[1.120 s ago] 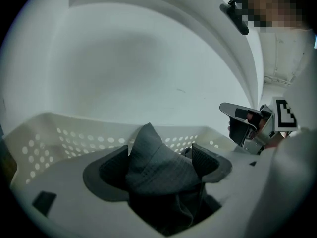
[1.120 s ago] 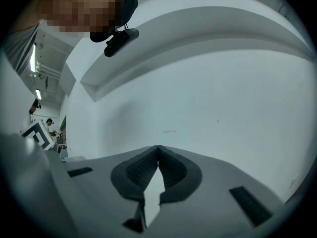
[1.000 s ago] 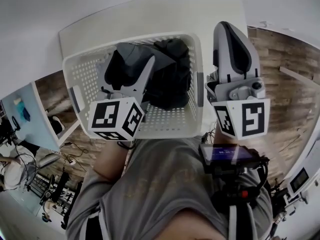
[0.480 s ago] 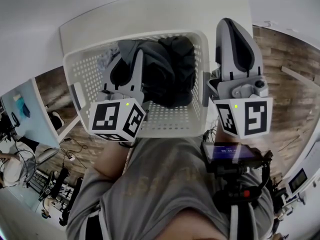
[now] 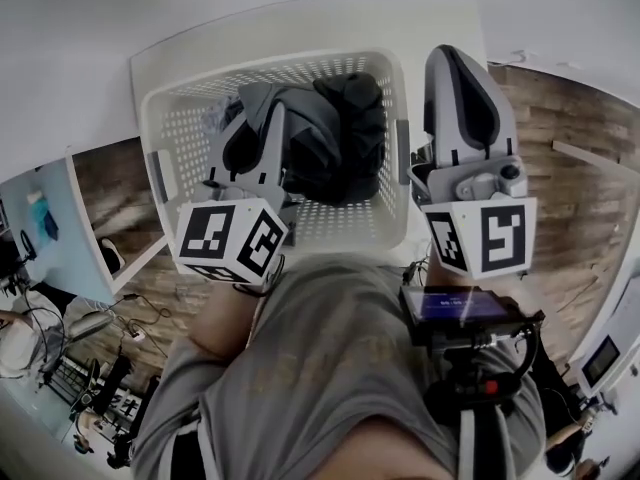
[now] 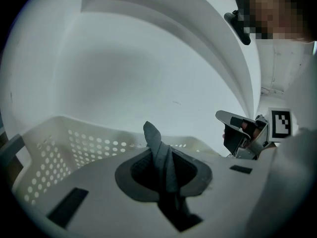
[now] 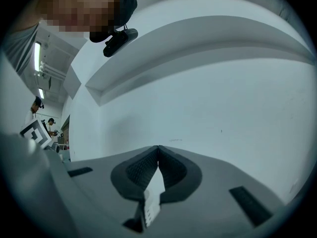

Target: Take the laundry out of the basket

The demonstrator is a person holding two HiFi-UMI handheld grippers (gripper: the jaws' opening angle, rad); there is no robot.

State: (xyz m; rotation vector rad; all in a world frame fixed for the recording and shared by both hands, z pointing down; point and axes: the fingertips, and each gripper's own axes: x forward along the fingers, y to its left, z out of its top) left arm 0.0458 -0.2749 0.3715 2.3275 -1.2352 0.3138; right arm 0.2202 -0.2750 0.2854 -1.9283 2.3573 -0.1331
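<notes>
jaws of left gripper [image 6: 159, 155] closing on grey garment [image 6: 152, 135] in white basket [image 5: 180, 108]; right gripper [image 7: 158, 150] jaws together

Left claw [image 6: 161, 158] closing on grey cloth [image 6: 152, 133], right claw [image 7: 157, 155] shut

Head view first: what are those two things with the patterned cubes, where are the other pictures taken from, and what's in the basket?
Those are hand-held grippers, not a robot: a person holds one in each hand. The head view looks down from a camera on the person's head. The other two cameras ride on the grippers, looking along their jaws. A white basket on a table holds dark laundry. The left gripper is closing its jaws on a fold of it. The right gripper is shut and empty, outside the basket.
</notes>
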